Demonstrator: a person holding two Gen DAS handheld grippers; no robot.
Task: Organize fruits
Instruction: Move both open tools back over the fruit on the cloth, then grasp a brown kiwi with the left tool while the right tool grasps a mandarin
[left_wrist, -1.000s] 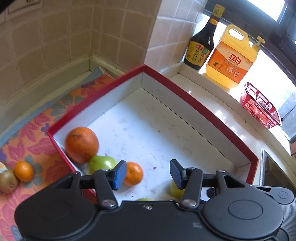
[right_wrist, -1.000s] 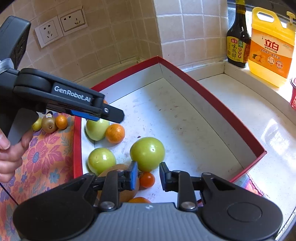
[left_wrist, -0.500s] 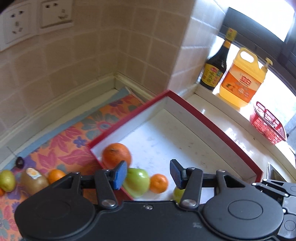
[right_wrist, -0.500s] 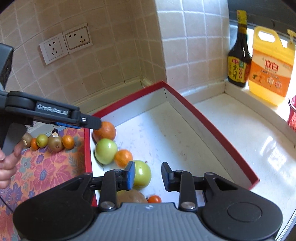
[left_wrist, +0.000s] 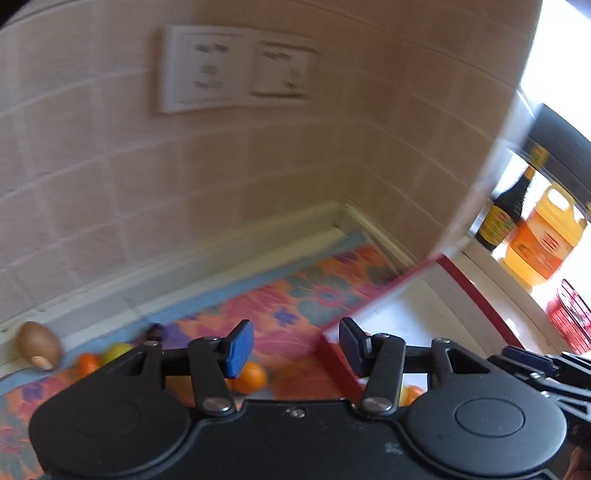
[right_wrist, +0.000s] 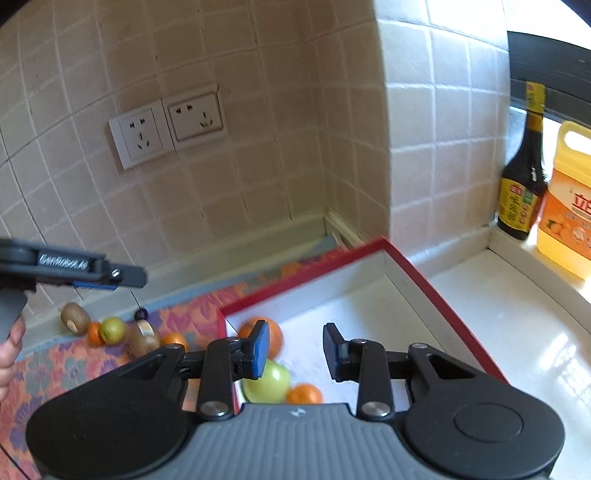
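Note:
A red-rimmed white box (right_wrist: 436, 286) holds a large orange (right_wrist: 273, 332), a green apple (right_wrist: 269, 380) and a small orange (right_wrist: 304, 393) at its near left corner. On the floral mat (right_wrist: 192, 314) left of it lie kiwis (right_wrist: 74, 317), a small orange (left_wrist: 251, 376) and a yellow-green fruit (right_wrist: 112, 329). My left gripper (left_wrist: 293, 347) is open and empty, raised above the mat and the box's corner (left_wrist: 334, 354); it also shows from the side in the right wrist view (right_wrist: 110, 275). My right gripper (right_wrist: 293, 349) is open and empty above the fruit in the box.
A tiled wall with two sockets (right_wrist: 166, 129) stands behind. A dark sauce bottle (right_wrist: 522, 184) and a yellow detergent jug (right_wrist: 567, 229) sit on the window ledge. A red basket (left_wrist: 572, 317) is at the right. A white counter (right_wrist: 517, 325) lies right of the box.
Both grippers have risen and tilted up, so more wall shows. The left view has swung left from over the box toward the mat. Both stay open and empty.

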